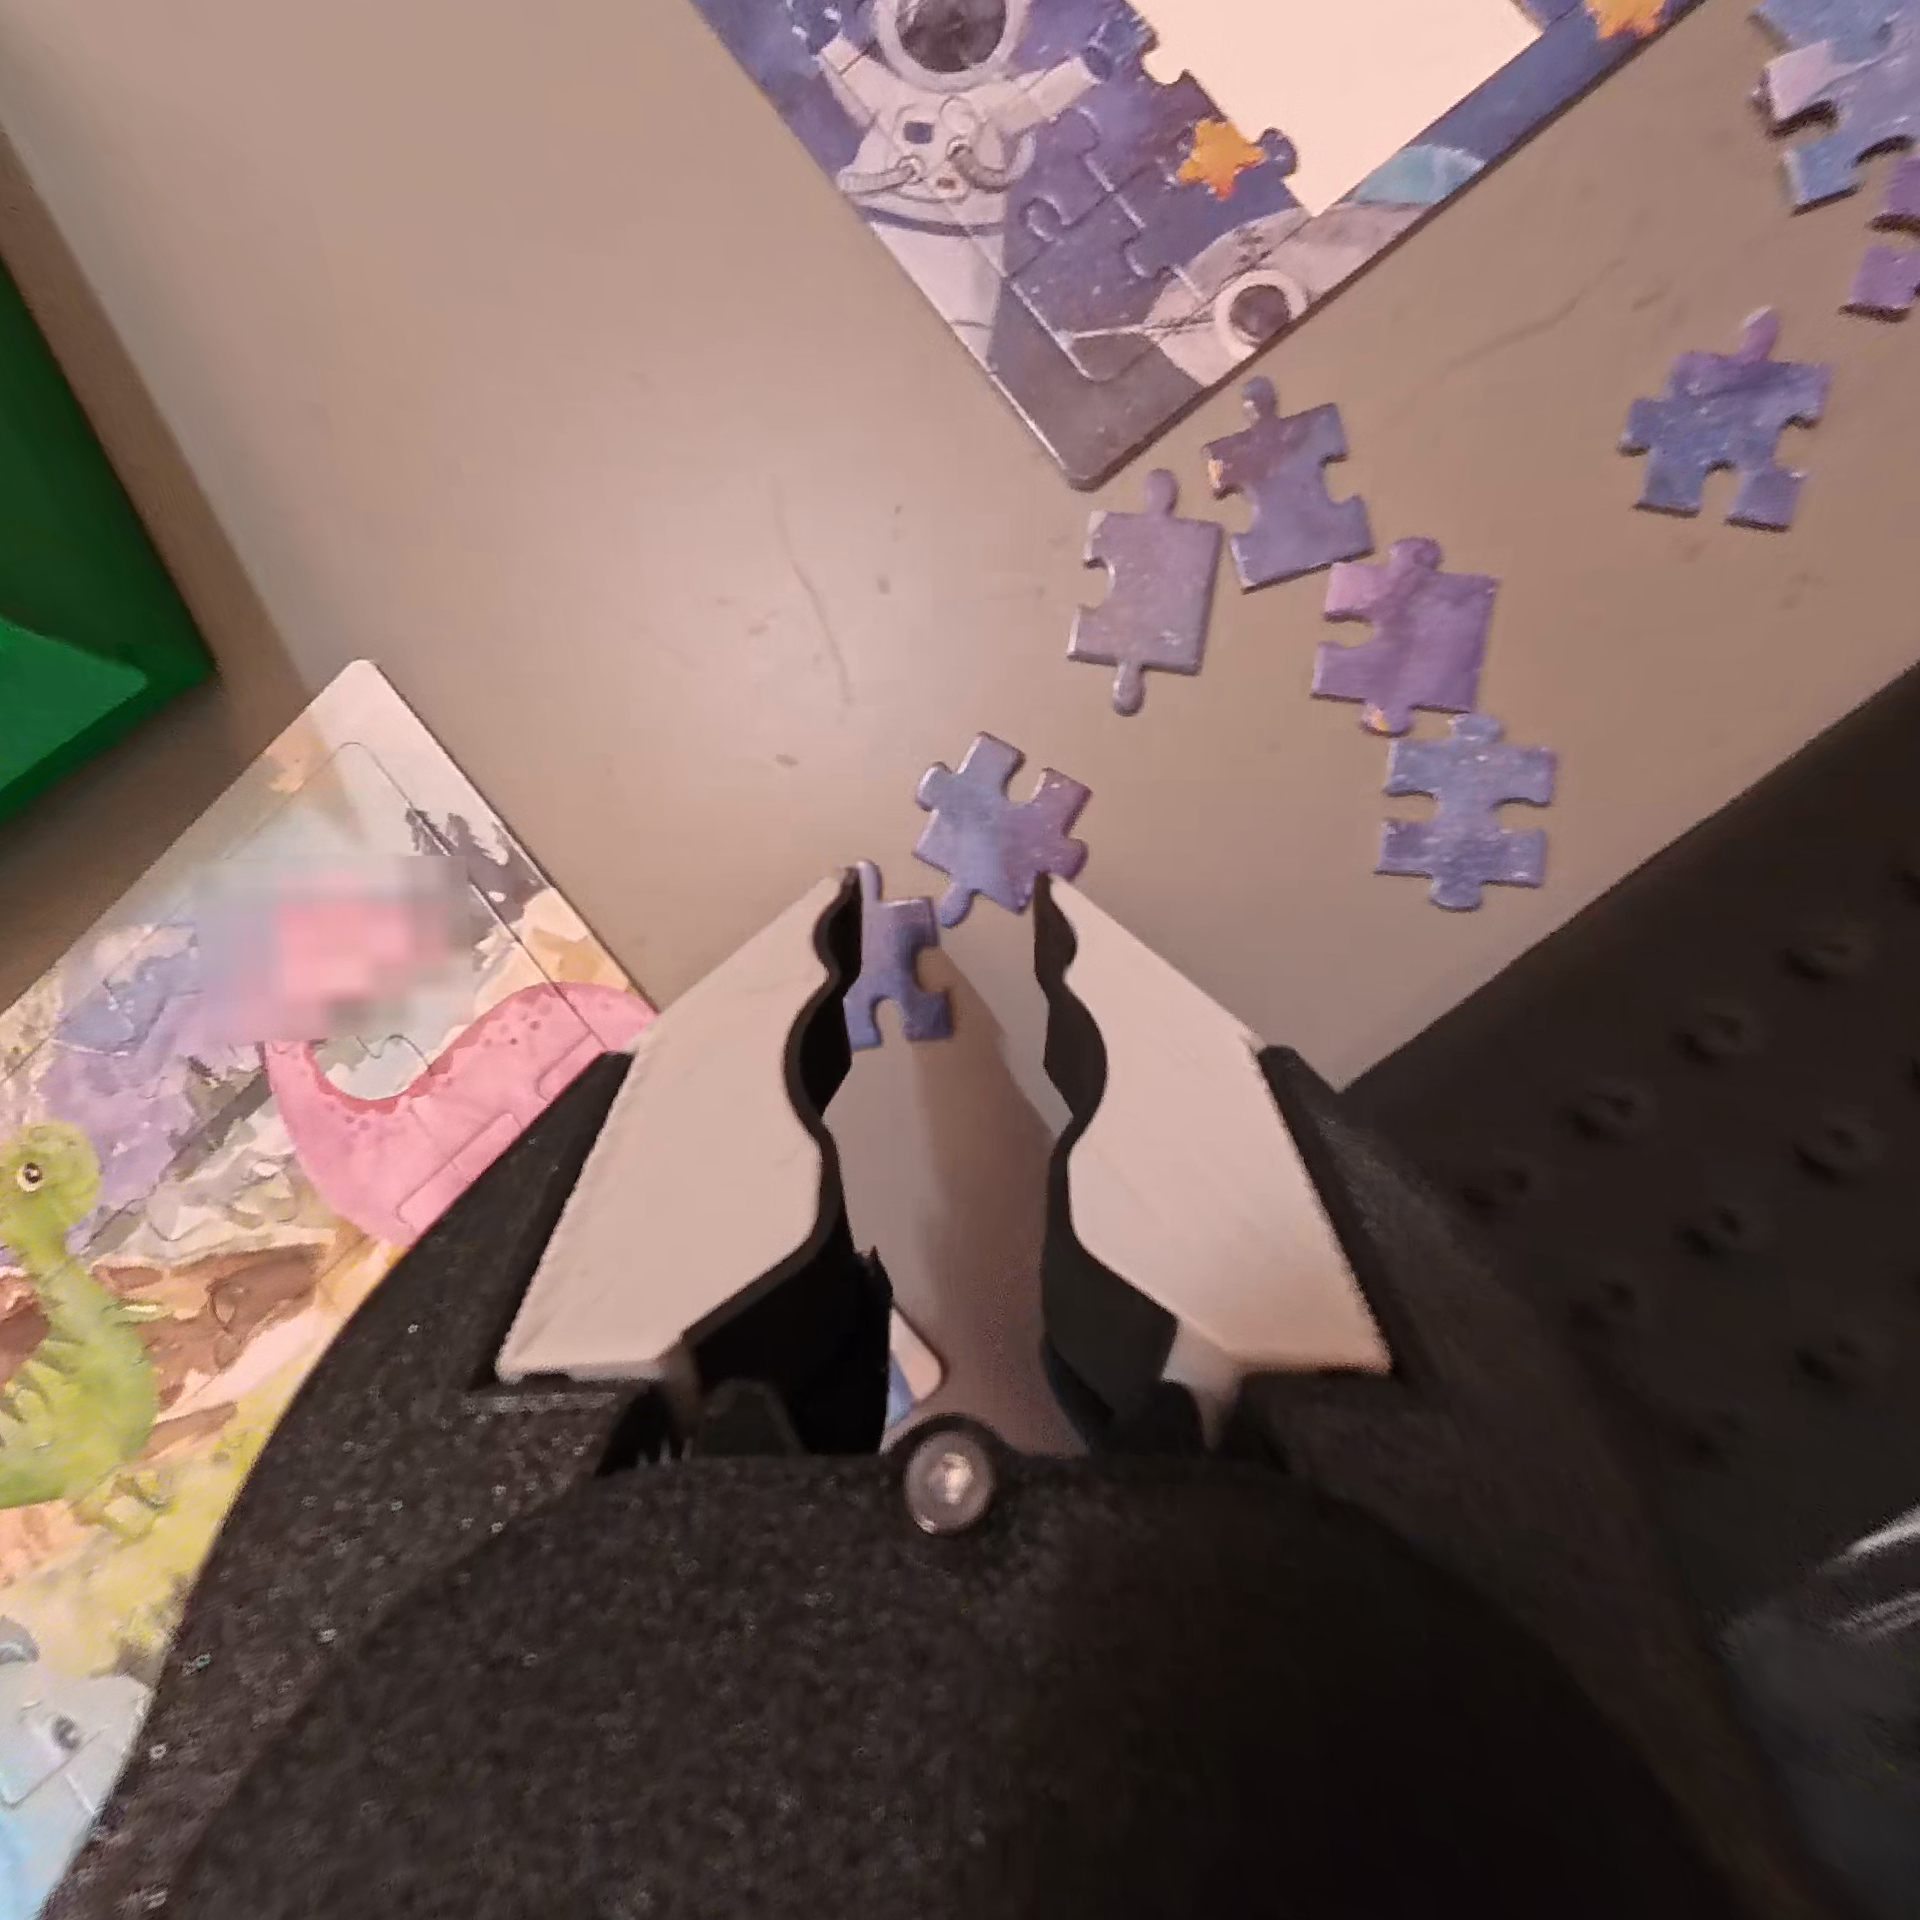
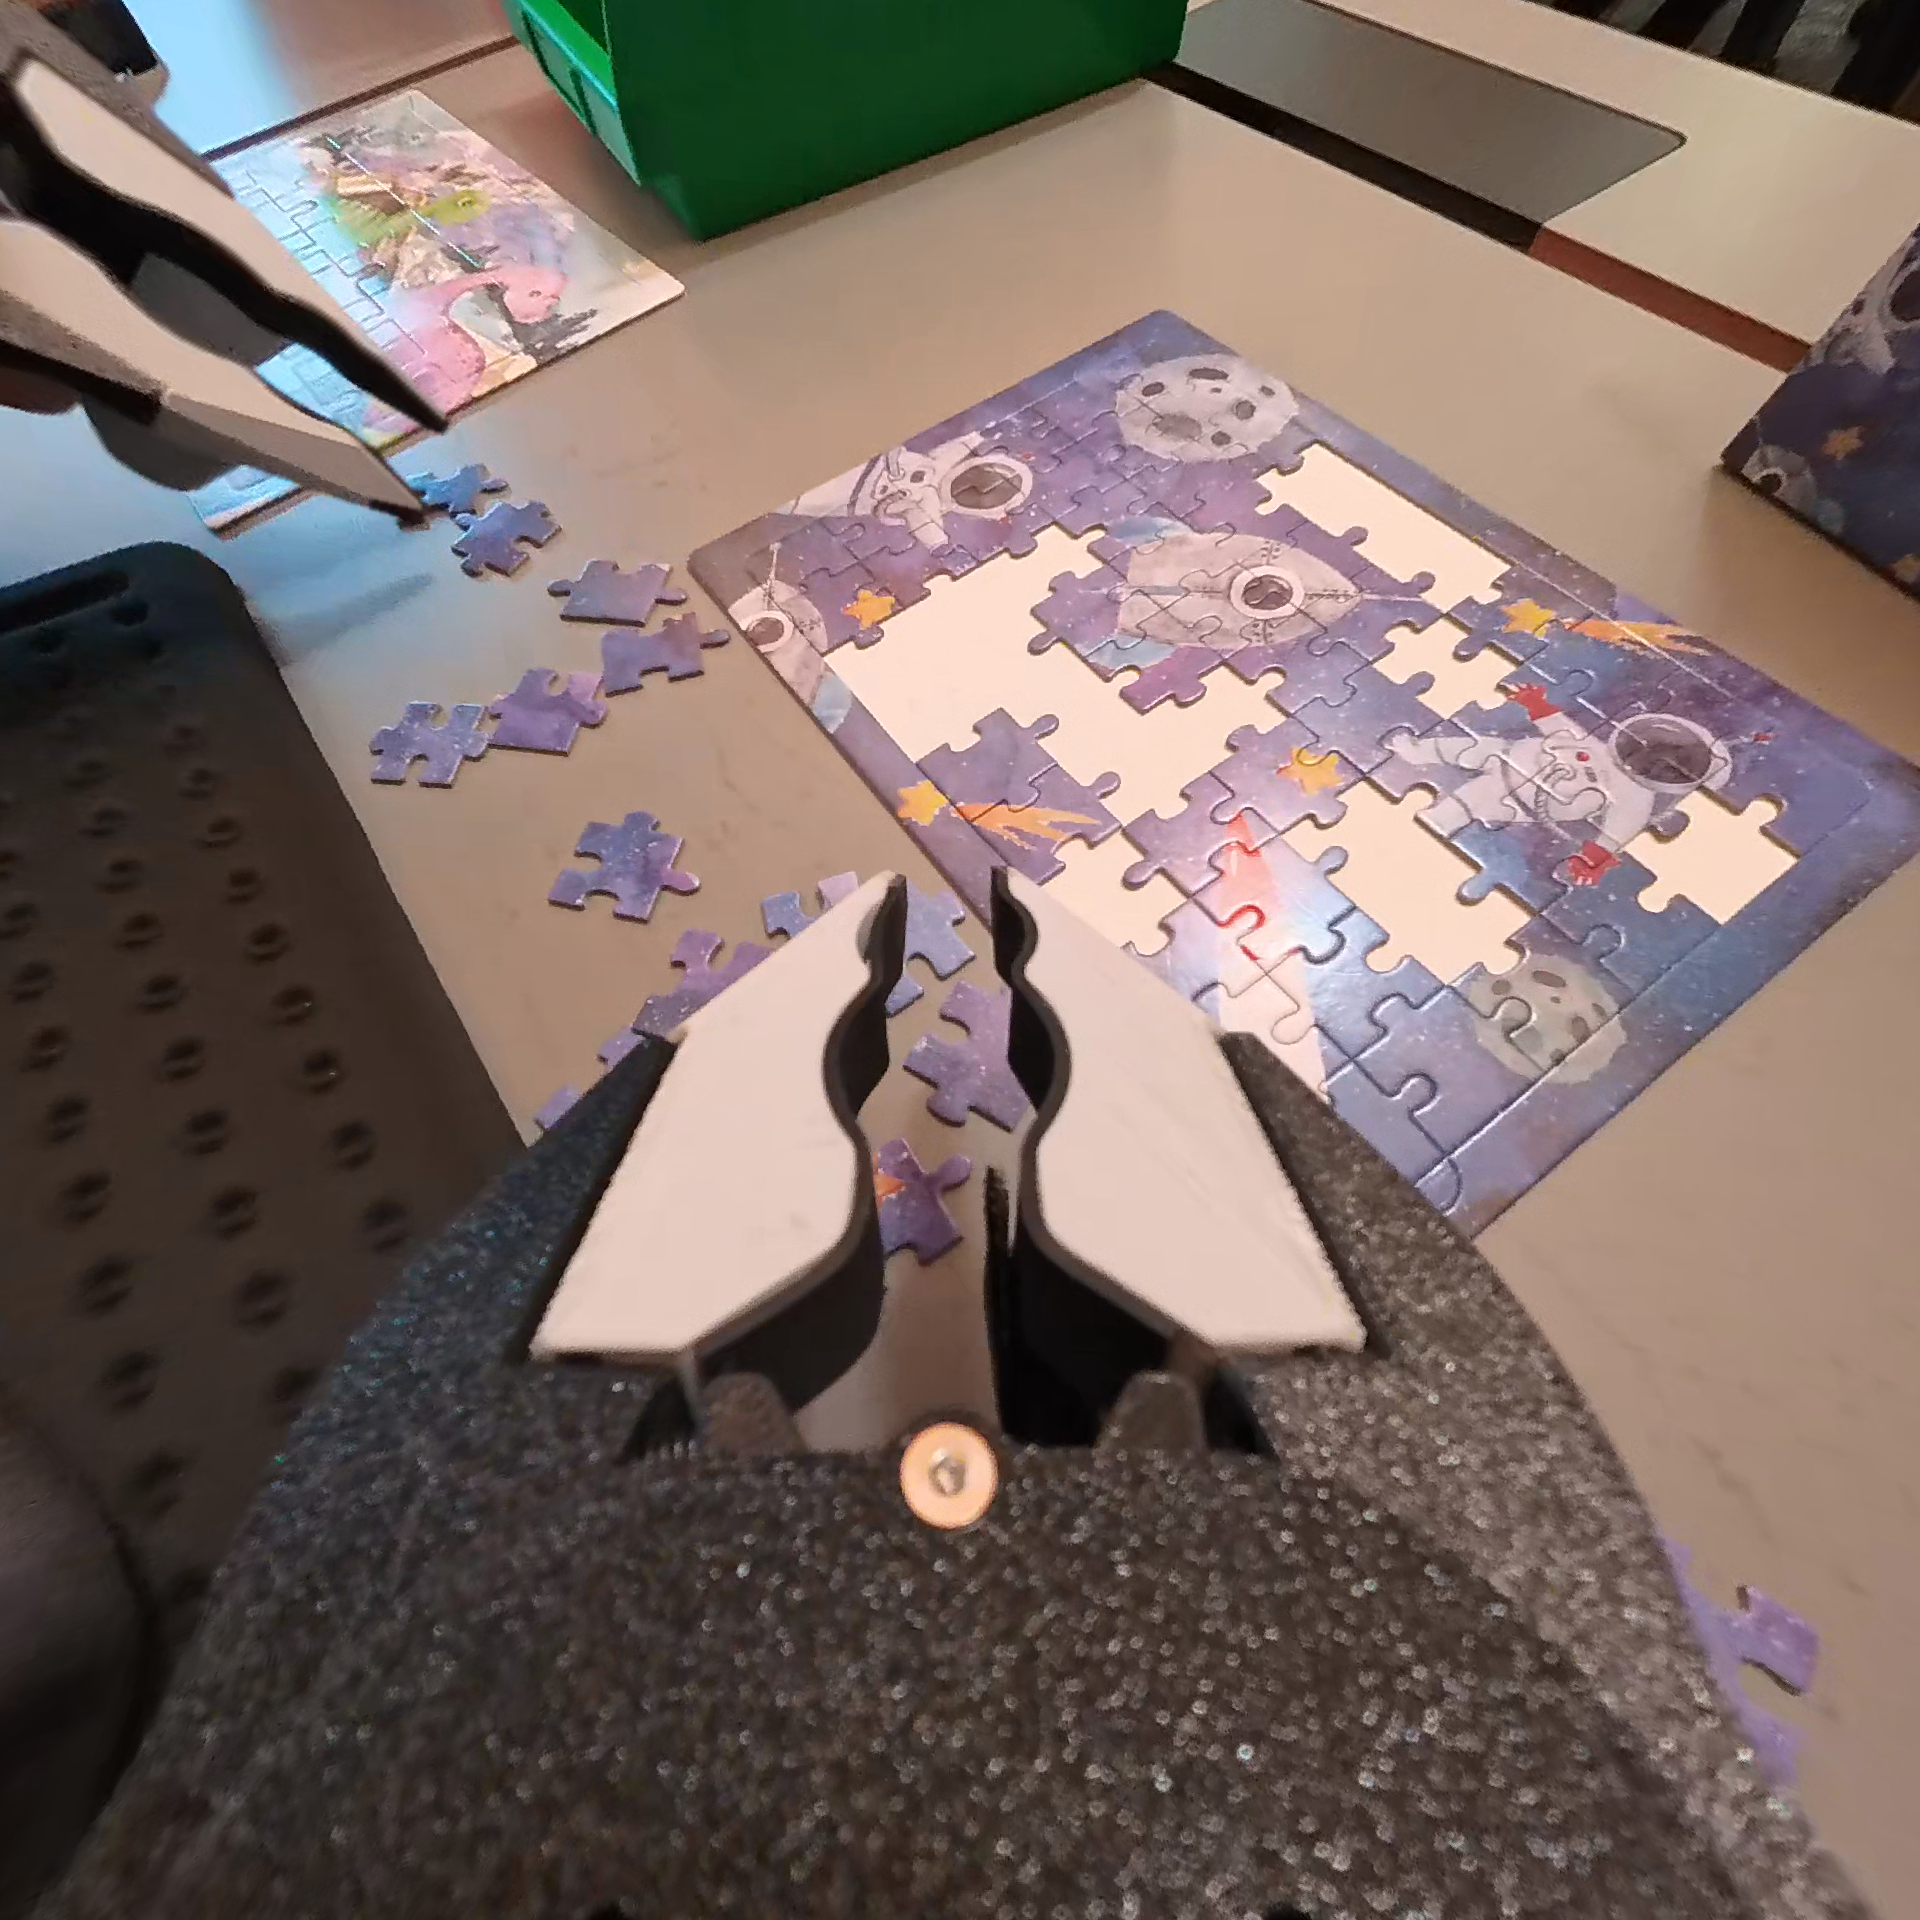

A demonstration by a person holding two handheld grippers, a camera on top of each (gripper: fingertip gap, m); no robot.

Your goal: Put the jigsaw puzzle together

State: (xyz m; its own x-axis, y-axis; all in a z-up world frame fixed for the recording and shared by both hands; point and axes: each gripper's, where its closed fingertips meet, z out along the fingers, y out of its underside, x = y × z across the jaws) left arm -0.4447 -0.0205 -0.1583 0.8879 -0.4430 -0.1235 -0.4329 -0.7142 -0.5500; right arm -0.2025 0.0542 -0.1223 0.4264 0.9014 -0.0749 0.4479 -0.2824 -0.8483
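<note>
A: What is being seen from the left wrist view?

B: A beige tabletop (image 1: 520,416) is being shown, with a finished dinosaur puzzle (image 1: 260,1039) lying at the left and a corner of the space jigsaw puzzle (image 1: 1039,260) at the top. The left gripper (image 1: 951,883) is being held low over the loose purple pieces (image 1: 1351,582); its jaws are being kept moderately apart, and one small piece (image 1: 899,971) is lying between them, just beside the left finger. Whether it is being touched cannot be told.

A: And from the right wrist view?

B: The space jigsaw puzzle (image 2: 1299,727) is being shown flat on the tabletop (image 2: 1558,1455), partly filled, with white gaps. The right gripper (image 2: 945,894) is being held above a scatter of loose pieces (image 2: 966,1060), its jaws narrowly apart and nothing being gripped. A green bin (image 2: 883,104) is standing behind.
</note>
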